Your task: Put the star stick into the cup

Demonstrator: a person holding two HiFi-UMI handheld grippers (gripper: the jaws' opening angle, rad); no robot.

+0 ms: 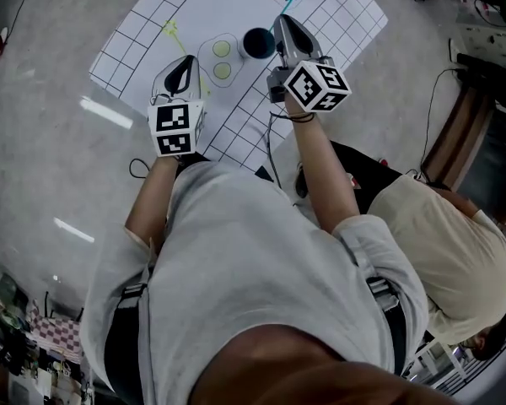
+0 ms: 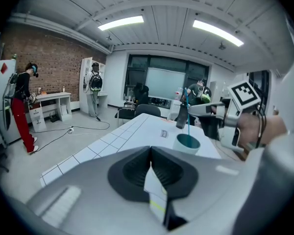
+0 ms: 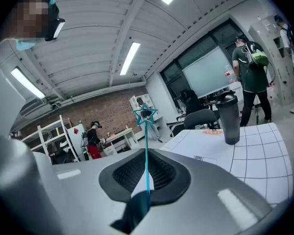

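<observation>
We note the right tool (image 3: 146, 155) clamped narrow on the teal star stick (image 3: 146, 136). The shaft rises out of the closed jaws and the outlined star sits at its top end. From the left gripper view the stick stands close to upright. Its lower end meets the open mouth of the cup (image 2: 188, 143), though we cannot tell how far in it reaches. The cup stands upright on the white gridded bench (image 1: 135, 53), pale outside and teal inside, just beside the right tool's tip in the head view. The left tool (image 2: 151, 154) has its jaws drawn together, with only a pale strip bearing a yellow-green mark along the seam. We cannot tell whether that strip is a held thing or part of the jaw. This tool sits nearer the person's body, apart from the cup and on its left. On the bench beyond the left tool lies a yellow-green star stick (image 1: 170, 29). Between the two tools two pale green discs (image 1: 222, 60) sit one behind the other inside a printed outline. A dark bottle (image 3: 229, 117) stands upright at the far side of the bench, behind the cup. A second person in a cream top (image 1: 443, 243) is close on the right. Further people stand by a brick wall and by the windows.
</observation>
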